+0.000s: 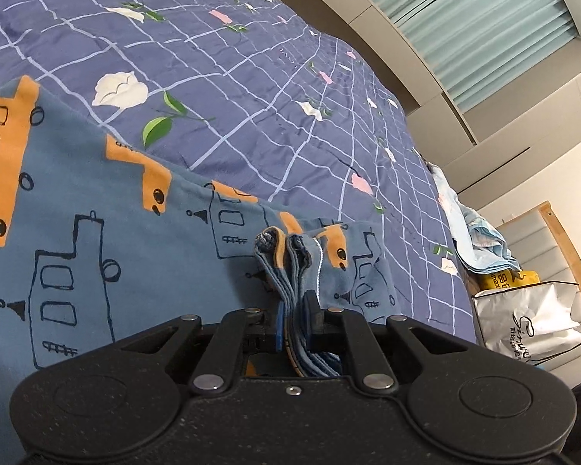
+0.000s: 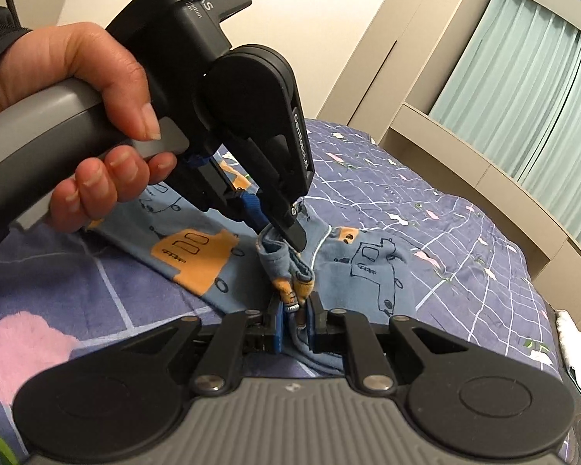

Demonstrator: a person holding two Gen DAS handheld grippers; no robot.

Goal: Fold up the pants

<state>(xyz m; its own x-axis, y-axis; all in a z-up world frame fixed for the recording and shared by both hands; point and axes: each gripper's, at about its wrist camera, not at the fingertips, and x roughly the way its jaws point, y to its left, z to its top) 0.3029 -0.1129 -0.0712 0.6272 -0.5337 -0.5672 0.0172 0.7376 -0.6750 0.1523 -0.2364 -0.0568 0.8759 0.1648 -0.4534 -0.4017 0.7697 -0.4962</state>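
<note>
Two grippers, both clamped on the same blue pants (image 1: 97, 232) printed with orange and outlined trucks, spread on a bed. Pants across the left and middle of the left wrist view, flat on a purple-blue grid bedspread (image 1: 232, 77) with white and pink flowers. Left gripper (image 1: 294, 317) at lower centre, jaws nearly together, blue pads pinching a bunched stack of fabric edges that rises between them. Further right, past the bed edge: crumpled light-blue cloth (image 1: 480, 232), yellow package (image 1: 507, 279), white paper bag (image 1: 534, 317) with script lettering. Pale green curtain (image 1: 484, 27) at upper right.

Right wrist view, from the left: person's hand (image 2: 89, 124) wrapped round the grey handle of the left gripper (image 2: 281, 228), whose tips bite a fold of the pants (image 2: 197, 255). Right gripper (image 2: 294, 321) at lower centre, jaws nearly closed, pads squeezing a gathered ridge of the same fabric, just beside the left gripper's pinch. Bedspread (image 2: 464, 240) beyond, curtain (image 2: 523, 77) far right.
</note>
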